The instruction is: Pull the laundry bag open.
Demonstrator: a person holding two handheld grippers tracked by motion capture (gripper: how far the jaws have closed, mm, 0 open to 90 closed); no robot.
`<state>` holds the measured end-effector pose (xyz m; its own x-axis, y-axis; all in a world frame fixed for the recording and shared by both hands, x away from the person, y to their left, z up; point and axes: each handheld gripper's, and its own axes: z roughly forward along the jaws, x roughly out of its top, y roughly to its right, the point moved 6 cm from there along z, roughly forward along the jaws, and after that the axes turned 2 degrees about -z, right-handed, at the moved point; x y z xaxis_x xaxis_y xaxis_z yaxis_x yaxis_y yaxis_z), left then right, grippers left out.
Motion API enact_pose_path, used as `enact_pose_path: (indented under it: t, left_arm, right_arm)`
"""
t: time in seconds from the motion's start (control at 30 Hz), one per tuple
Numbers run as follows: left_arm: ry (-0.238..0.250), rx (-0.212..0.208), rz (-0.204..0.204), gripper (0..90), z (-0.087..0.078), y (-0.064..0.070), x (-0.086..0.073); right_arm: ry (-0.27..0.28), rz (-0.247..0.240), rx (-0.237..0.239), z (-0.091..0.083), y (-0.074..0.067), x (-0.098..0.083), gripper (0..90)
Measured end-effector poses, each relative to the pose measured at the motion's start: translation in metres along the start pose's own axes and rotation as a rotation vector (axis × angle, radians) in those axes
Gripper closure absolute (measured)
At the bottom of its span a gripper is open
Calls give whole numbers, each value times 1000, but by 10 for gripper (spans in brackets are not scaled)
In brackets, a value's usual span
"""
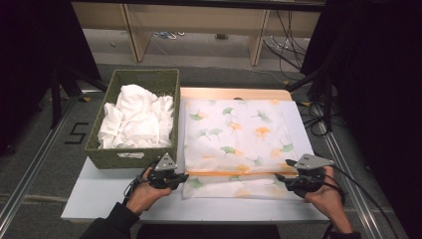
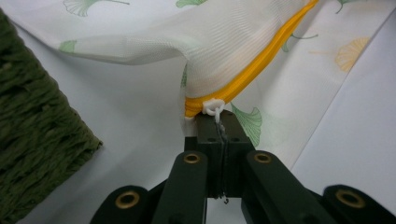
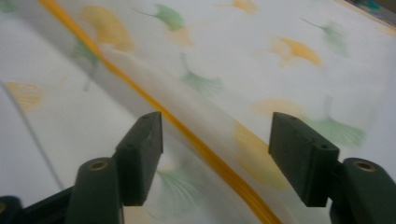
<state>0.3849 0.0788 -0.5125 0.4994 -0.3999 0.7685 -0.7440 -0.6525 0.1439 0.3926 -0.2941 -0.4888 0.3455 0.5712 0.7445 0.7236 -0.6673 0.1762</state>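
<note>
Left gripper (image 2: 218, 122) pinches zipper pull (image 2: 214, 108); floor marking "5" (image 1: 76, 133).

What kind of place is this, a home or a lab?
Probably a lab or recording workspace: a white tabletop on a metal-railed frame, loose cables across the grey floor, and black curtains alongside.

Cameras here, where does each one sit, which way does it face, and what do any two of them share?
High view: fixed above the person's side, looking forward and down on the white table, woven basket of white cloth and mesh laundry bag; both forearms, left gripper and right gripper show.
Left gripper view: rides the left gripper, looking along shut jaws pinching the white zipper pull.
Right gripper view: rides the right gripper, open jaws over the bag.
Shared: all three show the bag's orange zipper.
</note>
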Motion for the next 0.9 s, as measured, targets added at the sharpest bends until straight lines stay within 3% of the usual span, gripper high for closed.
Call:
enact_pose_path:
  t: [0.1,0.23,0.3,0.37,0.43,0.57,0.8,0.83,0.9]
  left_arm:
    - [-1,-2,-15,882,0,1,-1]
    - [6,-3,-3,882,-1,0,1]
    - [6,-8,1,882,-2,0,1]
    - [17,-2,-20,882,-2,1,3]
    - [15,-4,-14,882,-2,1,3]
    - [6,-11,-6,883,-3,1,2]
    - [9,-4,-2,882,-4,1,2]
    - [20,-5,-10,881,-2,2,3]
    - [2,-10,12,880,-3,2,2]
  right_arm:
    - [-11,-69,27,18,-13,9,311]
    - [-49,-105,31,35,-21,12,303]
    - [-73,-113,39,44,-25,14,304]
    - [-96,-110,41,53,-31,17,303]
    - [-111,-140,42,61,-35,21,310]
    - [-134,-146,29,71,-37,27,360]
    - [-71,-144,18,65,-32,40,447]
    - [-18,-162,5,62,-27,47,522]
    - [-29,-147,-2,60,-25,48,575]
